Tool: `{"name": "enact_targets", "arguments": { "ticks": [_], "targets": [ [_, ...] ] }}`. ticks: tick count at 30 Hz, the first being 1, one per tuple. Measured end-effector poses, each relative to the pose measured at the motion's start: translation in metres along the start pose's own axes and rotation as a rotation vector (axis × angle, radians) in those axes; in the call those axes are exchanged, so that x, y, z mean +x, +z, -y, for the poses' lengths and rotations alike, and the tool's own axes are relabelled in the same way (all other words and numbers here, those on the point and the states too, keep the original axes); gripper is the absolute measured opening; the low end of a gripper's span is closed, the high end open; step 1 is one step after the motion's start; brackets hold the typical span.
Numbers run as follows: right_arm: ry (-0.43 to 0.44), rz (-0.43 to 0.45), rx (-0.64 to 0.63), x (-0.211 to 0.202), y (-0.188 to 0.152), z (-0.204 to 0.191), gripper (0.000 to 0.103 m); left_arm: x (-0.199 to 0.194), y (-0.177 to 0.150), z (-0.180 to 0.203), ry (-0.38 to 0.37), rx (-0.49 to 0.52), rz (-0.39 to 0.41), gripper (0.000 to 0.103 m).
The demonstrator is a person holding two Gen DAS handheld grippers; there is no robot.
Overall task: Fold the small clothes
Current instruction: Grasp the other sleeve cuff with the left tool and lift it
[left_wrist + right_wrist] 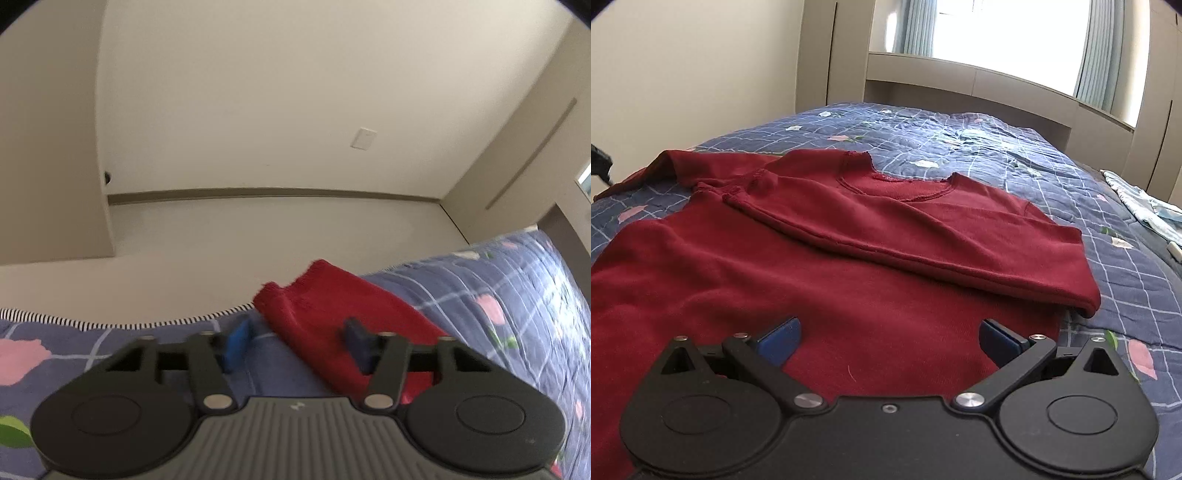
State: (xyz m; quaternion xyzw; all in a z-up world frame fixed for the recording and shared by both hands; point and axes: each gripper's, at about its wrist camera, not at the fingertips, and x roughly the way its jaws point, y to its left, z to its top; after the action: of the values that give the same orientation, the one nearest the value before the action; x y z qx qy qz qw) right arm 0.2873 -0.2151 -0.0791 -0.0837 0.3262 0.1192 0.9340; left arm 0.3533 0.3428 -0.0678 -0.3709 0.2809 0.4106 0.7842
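A dark red long-sleeved top [820, 266] lies on the bed, neck hole away from me, with its right sleeve folded across the chest. My right gripper [888, 338] is open, low over the top's lower body, holding nothing. In the left wrist view my left gripper [295, 341] is open just above the left sleeve's cuff end [332, 314], which lies stretched out near the bed's edge. The cuff passes between and under the blue fingertips [238, 343]; I cannot tell whether they touch it.
The bed has a blue checked quilt with pink flowers [1126, 280], and a striped sheet edge [110, 324] shows at its side. A pale blue garment [1145, 210] lies at the far right. A headboard shelf [960, 92] and window stand beyond; walls lie left.
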Motion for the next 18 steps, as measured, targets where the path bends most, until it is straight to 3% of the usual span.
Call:
{"name": "enact_targets", "arguments": {
  "ticks": [1, 3, 5, 8, 15, 18],
  "targets": [
    [0.000, 0.001, 0.000, 0.000, -0.001, 0.000, 0.102, 0.001, 0.001, -0.001, -0.004, -0.010, 0.005, 0.041],
    [0.000, 0.003, 0.000, 0.000, -0.001, 0.001, 0.102, 0.001, 0.004, -0.001, -0.003, -0.014, 0.018, 0.013],
    [0.002, 0.003, 0.002, 0.000, -0.002, 0.001, 0.102, 0.002, 0.011, 0.002, -0.022, -0.006, 0.029, 0.003],
    [0.006, 0.001, 0.009, 0.001, -0.001, 0.003, 0.102, -0.014, 0.028, 0.010, -0.095, 0.021, 0.095, 0.003],
    [0.009, 0.007, 0.022, 0.000, -0.003, 0.004, 0.102, -0.067, 0.066, 0.076, -0.256, 0.167, 0.286, 0.003],
    [0.010, 0.012, 0.025, 0.000, -0.004, 0.005, 0.102, -0.098, 0.075, 0.107, -0.369, 0.227, 0.378, 0.003]
  ]
}}
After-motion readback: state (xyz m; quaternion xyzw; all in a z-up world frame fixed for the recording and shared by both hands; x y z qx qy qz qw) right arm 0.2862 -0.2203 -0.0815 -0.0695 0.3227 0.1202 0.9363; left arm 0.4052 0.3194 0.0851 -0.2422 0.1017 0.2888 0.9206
